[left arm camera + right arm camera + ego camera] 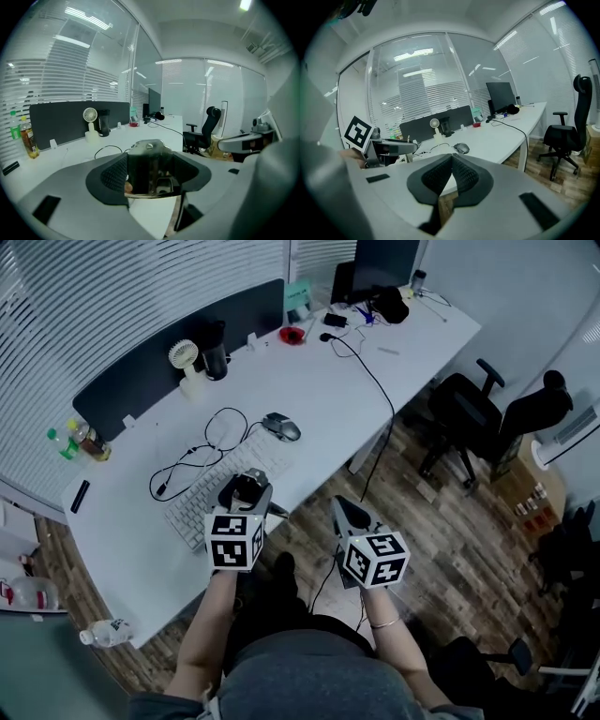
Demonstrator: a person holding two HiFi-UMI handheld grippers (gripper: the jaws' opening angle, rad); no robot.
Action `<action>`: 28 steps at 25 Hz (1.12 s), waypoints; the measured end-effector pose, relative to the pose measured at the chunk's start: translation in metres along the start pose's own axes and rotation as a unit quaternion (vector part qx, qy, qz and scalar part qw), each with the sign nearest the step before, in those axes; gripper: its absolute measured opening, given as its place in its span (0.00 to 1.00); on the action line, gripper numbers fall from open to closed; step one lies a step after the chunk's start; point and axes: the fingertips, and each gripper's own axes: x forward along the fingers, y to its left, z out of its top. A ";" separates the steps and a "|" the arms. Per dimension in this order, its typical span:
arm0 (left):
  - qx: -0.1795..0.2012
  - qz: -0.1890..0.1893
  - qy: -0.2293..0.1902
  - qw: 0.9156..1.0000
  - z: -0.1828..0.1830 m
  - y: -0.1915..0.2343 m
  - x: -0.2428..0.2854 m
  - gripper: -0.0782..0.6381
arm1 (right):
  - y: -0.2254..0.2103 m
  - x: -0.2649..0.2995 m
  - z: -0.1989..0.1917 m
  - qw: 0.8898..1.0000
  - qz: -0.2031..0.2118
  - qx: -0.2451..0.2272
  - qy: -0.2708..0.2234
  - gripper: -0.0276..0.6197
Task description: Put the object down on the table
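Observation:
My left gripper (246, 491) is shut on a small shiny dark metal object (149, 168), boxy with a rivet on top; it fills the gap between the black pads (112, 176). In the head view that object (247, 486) hangs over the near edge of the white table (319, 399), just above the end of a white keyboard (202, 501). My right gripper (349, 512) is off the table's edge, over the wooden floor. Its pads (461, 177) are pressed together with nothing between them, so the right gripper (451, 173) is shut and empty.
On the table lie a grey mouse (281, 427), looped black cables (202, 451), a small white fan (186, 362), a black mug (216, 351) and bottles (80, 439) at the left end. Monitors stand at the far end. Black office chairs (469, 418) stand to the right.

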 end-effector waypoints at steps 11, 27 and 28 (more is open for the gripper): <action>0.001 -0.016 0.003 1.000 0.040 0.041 0.084 0.53 | -0.028 0.082 0.039 1.000 -0.013 -0.001 0.010 0.05; -0.012 -0.033 0.019 0.999 0.048 0.064 0.133 0.53 | -0.039 0.121 0.058 0.999 -0.024 -0.005 0.027 0.05; -0.013 -0.031 0.020 0.999 0.048 0.065 0.134 0.53 | -0.041 0.123 0.058 0.999 -0.022 -0.006 0.028 0.05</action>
